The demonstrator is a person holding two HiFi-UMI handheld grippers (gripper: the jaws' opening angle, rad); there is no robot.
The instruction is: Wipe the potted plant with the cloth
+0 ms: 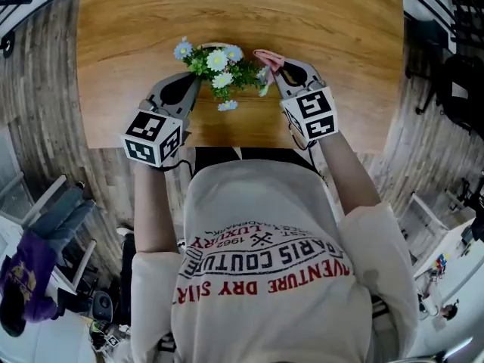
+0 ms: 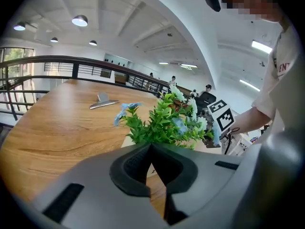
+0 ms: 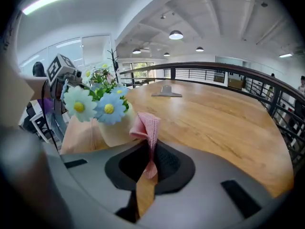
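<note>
Nearest the camera in the head view, the person's forearms reach over the near edge of the worktop (image 1: 318,13), one claw to each side of the potted plant (image 1: 219,70).

The left claw (image 1: 193,82) is at the plant's left, and its own view shows the jaws fully together with nothing between them. It probably steadies the plant, though no view shows contact with it.

The right claw (image 1: 278,70) is at the plant's right and pinches a pink cloth (image 1: 268,57). A folded end of the cloth stands up above the jaws just beside the foliage.

**Progress.** The cloth is gripped and brought up to the plant, so pick-up and approach are judged done. Wiping is at most begun. Whether the cloth touches a leaf cannot be told, and nothing shows which parts have been wiped.

**Views compared.**
- The head view alone shows both claws flanking the plant near the worktop's front edge.
- The right gripper view alone shows the cream pot (image 3: 112,132), which the foliage hides from above. It also shows the cloth (image 3: 148,123) caught between the jaws of the right claw (image 3: 147,151).
- The left gripper view shows the closed tips of the left claw (image 2: 152,149) with green leaves (image 2: 164,123) just beyond them. It does not show the cloth.
- Both gripper views show a metal clip (image 2: 102,101) lying farther off on the worktop, with a railing (image 3: 228,73) beyond it.
</note>
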